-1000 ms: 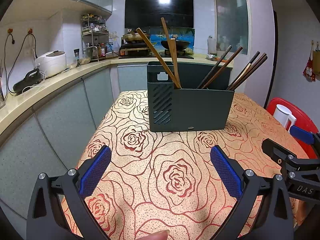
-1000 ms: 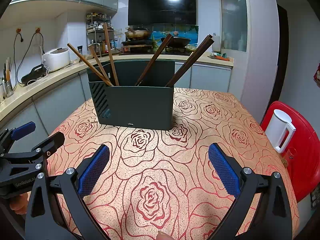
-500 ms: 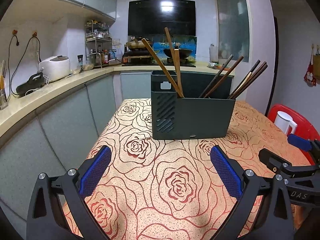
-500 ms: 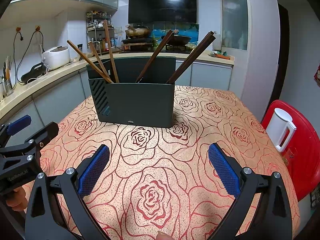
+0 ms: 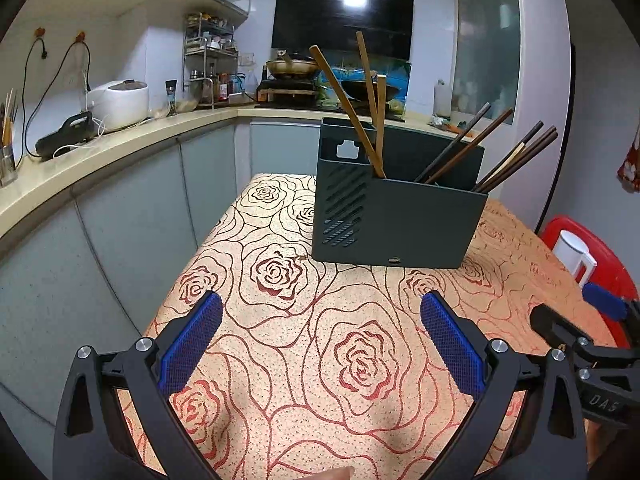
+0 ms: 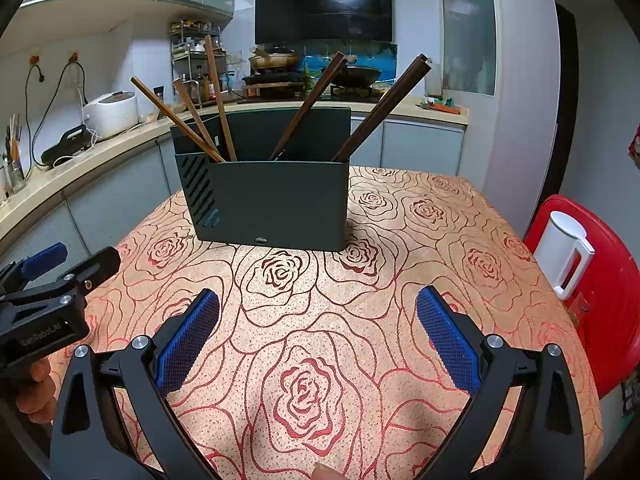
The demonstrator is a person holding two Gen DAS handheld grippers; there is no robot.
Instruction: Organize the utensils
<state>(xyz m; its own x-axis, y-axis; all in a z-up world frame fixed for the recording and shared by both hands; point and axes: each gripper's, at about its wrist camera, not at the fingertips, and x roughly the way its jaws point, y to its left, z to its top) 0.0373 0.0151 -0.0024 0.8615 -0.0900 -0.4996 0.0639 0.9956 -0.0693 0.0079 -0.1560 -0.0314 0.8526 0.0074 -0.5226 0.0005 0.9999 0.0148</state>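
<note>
A dark green utensil holder (image 5: 394,216) (image 6: 272,204) stands on the rose-patterned table (image 5: 328,360) (image 6: 360,320). Several light wooden chopsticks (image 5: 348,104) (image 6: 192,116) lean in its left compartment. Dark brown chopsticks (image 5: 460,148) (image 6: 312,104) lean in the middle and darker ones (image 5: 520,156) (image 6: 384,108) at the right. My left gripper (image 5: 320,316) is open and empty, low over the near table, well short of the holder. My right gripper (image 6: 318,312) is also open and empty, beside it to the right.
A red chair (image 6: 600,280) with a white jug (image 6: 564,256) stands right of the table. A kitchen counter (image 5: 100,152) with a rice cooker (image 5: 118,102) curves along the left. The stove and black hood (image 6: 324,8) are behind the holder.
Both grippers have drawn back from the holder and lifted slightly, staying open. The left view has swung a little leftward. The holder and chopsticks have not moved.
</note>
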